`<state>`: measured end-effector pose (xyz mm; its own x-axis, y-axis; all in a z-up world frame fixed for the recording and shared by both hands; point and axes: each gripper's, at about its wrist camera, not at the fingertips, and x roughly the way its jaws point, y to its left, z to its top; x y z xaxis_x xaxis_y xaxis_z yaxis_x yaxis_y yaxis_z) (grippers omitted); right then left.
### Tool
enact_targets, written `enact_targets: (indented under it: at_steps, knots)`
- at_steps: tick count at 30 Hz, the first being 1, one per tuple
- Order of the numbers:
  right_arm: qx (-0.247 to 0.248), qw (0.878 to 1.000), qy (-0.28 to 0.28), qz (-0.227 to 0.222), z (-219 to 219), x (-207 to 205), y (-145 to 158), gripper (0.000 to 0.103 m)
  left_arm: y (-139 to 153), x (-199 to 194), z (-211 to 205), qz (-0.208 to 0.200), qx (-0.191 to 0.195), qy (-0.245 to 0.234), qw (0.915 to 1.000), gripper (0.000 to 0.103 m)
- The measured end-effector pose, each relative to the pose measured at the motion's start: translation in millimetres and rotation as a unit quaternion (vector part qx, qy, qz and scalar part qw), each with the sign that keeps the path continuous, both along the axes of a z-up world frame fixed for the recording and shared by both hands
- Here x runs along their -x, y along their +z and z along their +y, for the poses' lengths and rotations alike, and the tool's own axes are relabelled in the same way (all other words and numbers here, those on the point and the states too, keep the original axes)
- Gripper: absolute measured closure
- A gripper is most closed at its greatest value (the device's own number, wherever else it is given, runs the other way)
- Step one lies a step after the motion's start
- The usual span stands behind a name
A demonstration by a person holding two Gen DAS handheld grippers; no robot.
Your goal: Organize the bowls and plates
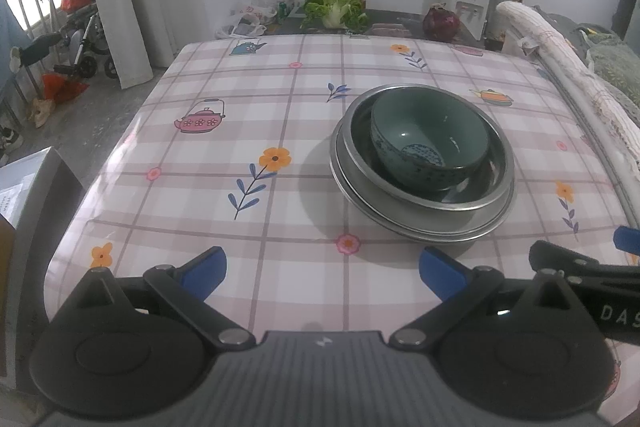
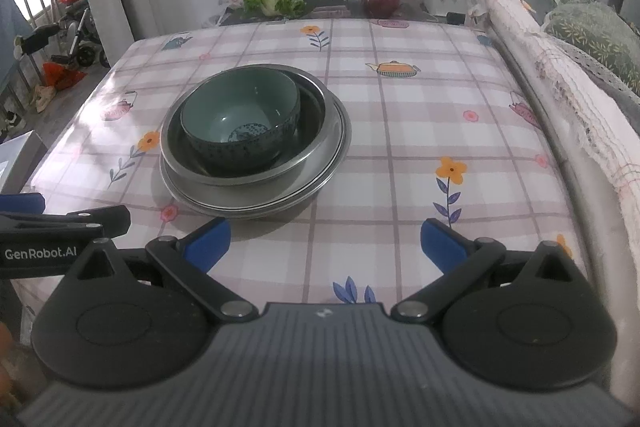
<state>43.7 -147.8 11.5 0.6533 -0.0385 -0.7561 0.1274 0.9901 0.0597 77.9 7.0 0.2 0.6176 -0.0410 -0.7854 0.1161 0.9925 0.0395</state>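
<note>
Teal ceramic bowl (image 1: 430,143) sits inside a steel bowl (image 1: 496,183) on stacked steel plates (image 1: 400,223); left gripper (image 1: 322,273) and right gripper (image 2: 324,243) are both spread, empty.

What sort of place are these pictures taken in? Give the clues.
Probably a lived-in home room used for eating. A water dispenser stands by the wall, leafy greens lie on a back counter, and a floral tablecloth covers the table.

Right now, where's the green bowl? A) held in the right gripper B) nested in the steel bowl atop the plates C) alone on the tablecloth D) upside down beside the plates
B: the green bowl sits upright inside the steel bowl, which rests on the stacked plates.
</note>
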Motion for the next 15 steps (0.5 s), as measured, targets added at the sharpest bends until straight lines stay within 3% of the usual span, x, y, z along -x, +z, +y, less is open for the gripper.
enact_targets:
  at_steps: [15]
  knots:
    - [0.002, 1.000, 0.001, 0.001, 0.6, -0.9, 0.5, 0.001, -3.2, 0.8, 3.8, 0.004, 0.000, 0.001, 1.0000, 0.000]
